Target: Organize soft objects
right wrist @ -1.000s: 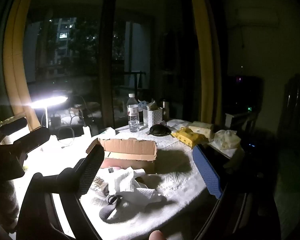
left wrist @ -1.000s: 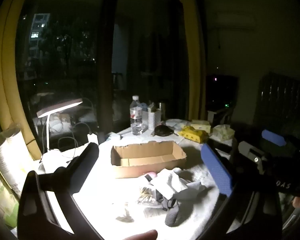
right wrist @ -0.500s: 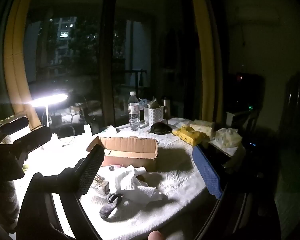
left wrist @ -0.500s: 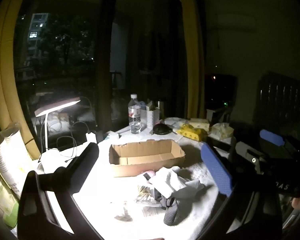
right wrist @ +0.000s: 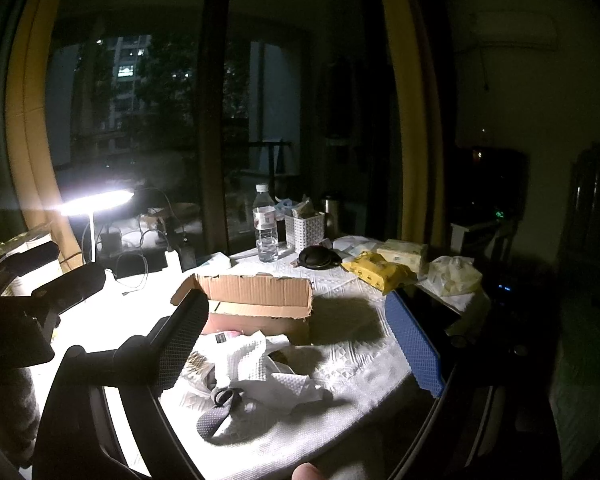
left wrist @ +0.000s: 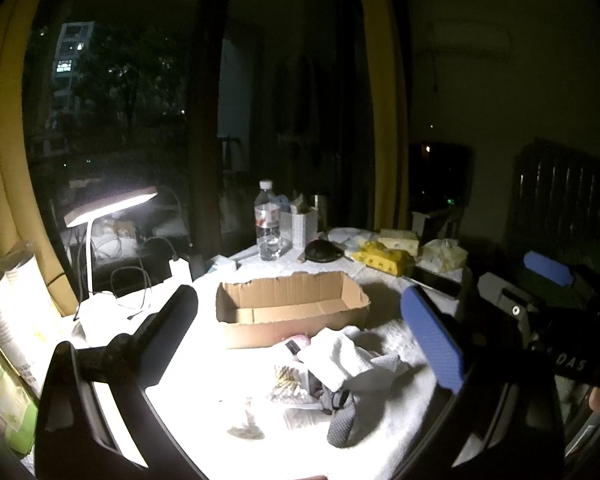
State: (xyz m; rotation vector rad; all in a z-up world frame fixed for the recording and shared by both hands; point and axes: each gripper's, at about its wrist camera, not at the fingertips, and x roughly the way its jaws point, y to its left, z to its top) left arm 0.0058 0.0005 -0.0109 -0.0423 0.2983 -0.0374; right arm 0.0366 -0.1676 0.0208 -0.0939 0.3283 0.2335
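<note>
An open cardboard box (left wrist: pixel 292 322) (right wrist: pixel 256 292) stands mid-table on a white cloth cover. In front of it lies a heap of soft things: a crumpled white cloth (left wrist: pixel 340 360) (right wrist: pixel 260 364), a grey mesh sock (left wrist: pixel 342 424) (right wrist: pixel 216 416), something pink (left wrist: pixel 300 339) and a small clear bag (left wrist: pixel 288 380). My left gripper (left wrist: pixel 306 336) hovers above the heap, open and holding nothing. My right gripper (right wrist: pixel 300 340) hovers to the heap's right, also open and holding nothing. Its blue pad (left wrist: pixel 546 268) shows at the right of the left wrist view.
A lit desk lamp (left wrist: pixel 108 204) with cables stands at the back left. Behind the box are a water bottle (left wrist: pixel 268 228), a white basket (right wrist: pixel 304 232), a black round object (right wrist: pixel 318 258) and yellow tissue packs (right wrist: pixel 376 270). Stacked paper cups (left wrist: pixel 8 300) stand at far left.
Both views drifted slightly, so the table items sit a little higher in frame. Nothing on the table has moved, and both grippers stay open.
</note>
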